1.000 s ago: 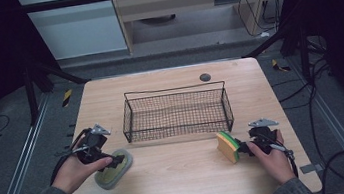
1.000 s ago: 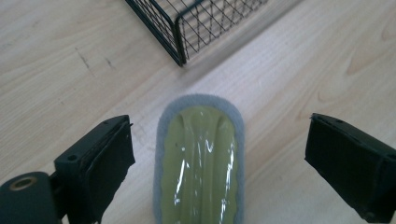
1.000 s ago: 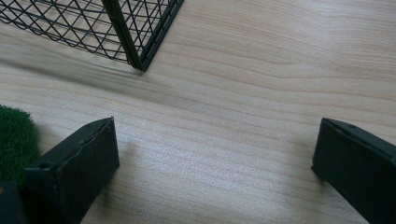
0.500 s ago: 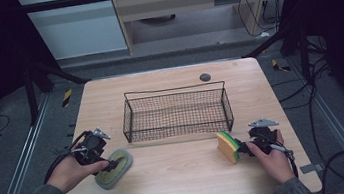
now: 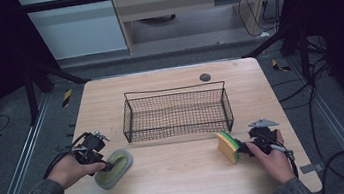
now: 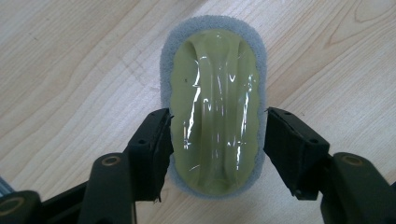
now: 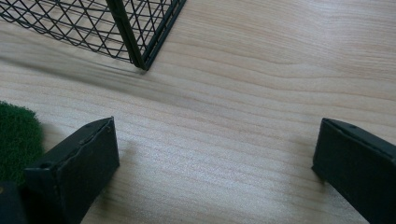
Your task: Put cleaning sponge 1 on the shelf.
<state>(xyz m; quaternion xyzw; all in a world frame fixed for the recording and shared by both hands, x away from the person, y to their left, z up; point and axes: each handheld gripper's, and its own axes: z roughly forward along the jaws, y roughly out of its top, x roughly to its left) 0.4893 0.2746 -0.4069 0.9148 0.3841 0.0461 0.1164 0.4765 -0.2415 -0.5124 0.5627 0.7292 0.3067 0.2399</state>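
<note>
An oval scrubber (image 6: 215,107) with a yellow-green glossy top and a grey foam base lies flat on the wooden table (image 5: 180,171) at the front left. My left gripper (image 6: 217,140) is open and straddles its near half; the left jaw touches its edge and the right jaw stands a hair off. From above, that gripper (image 5: 103,159) sits at the scrubber (image 5: 115,168). A yellow and green sponge (image 5: 227,146) stands on edge at the front right. My right gripper (image 7: 215,154) is open over bare wood, with the sponge's green face (image 7: 16,135) outside its left jaw.
A black wire basket (image 5: 130,117) stands in the middle of the table, its near corner (image 7: 135,37) just ahead of the right gripper. A small dark round disc (image 5: 204,77) lies behind it. Cables trail off both sides, over grey floor.
My left hand has shifted slightly left and down, settling the gripper around the scrubber. The right hand and the sponge have stayed put.
</note>
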